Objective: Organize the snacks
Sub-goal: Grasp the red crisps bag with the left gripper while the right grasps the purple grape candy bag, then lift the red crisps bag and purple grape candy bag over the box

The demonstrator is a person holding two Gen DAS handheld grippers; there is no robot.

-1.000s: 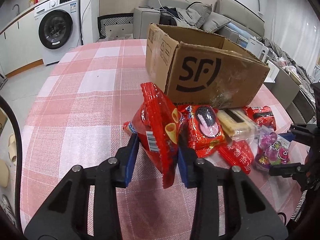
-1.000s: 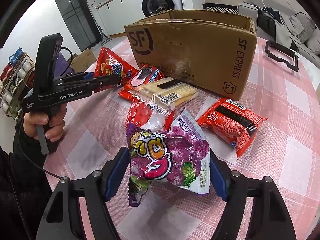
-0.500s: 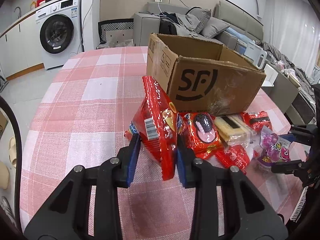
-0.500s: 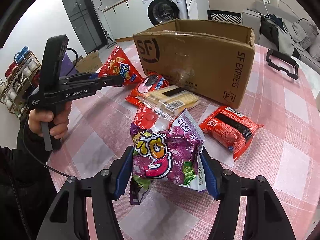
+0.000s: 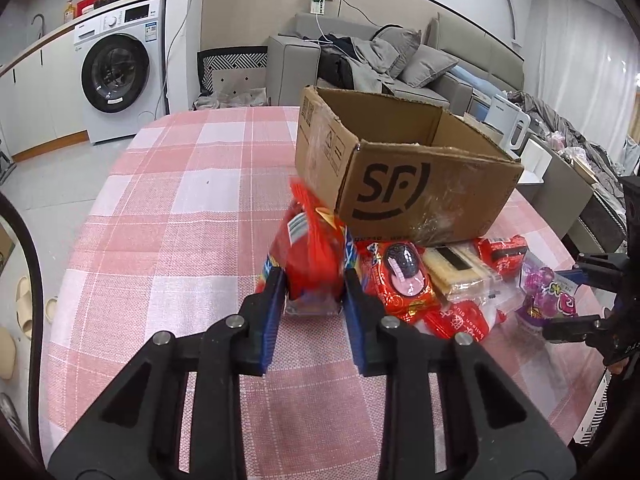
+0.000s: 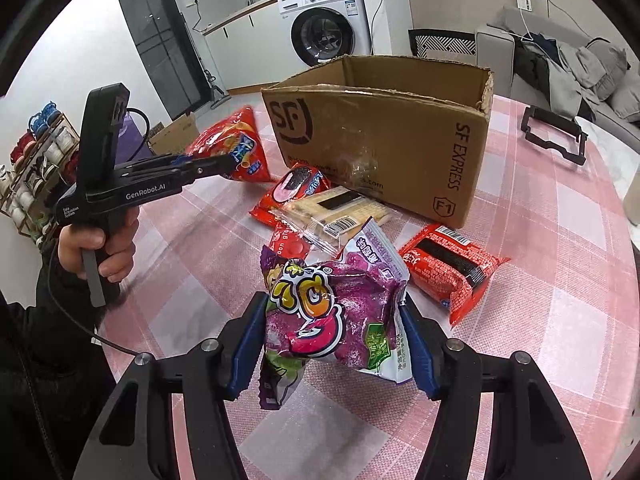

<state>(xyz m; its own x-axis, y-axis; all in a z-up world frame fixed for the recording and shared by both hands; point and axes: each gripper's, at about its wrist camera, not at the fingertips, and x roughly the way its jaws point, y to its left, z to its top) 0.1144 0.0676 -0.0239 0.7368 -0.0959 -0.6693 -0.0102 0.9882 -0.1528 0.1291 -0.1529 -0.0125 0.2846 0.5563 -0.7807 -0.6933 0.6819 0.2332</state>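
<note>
On table: 1 box (image 6: pixel 380 136); 4 loose packets; 2 held

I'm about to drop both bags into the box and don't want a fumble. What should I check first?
1. Left gripper shut on the red chip bag: ok.
2. Right gripper shut on the purple snack bag: ok.
3. Cardboard box open at the top: ok.
4. Room inside the box: cannot tell, floor hidden.
5. Bags above the box rim: not ok, both sit lower.
</note>
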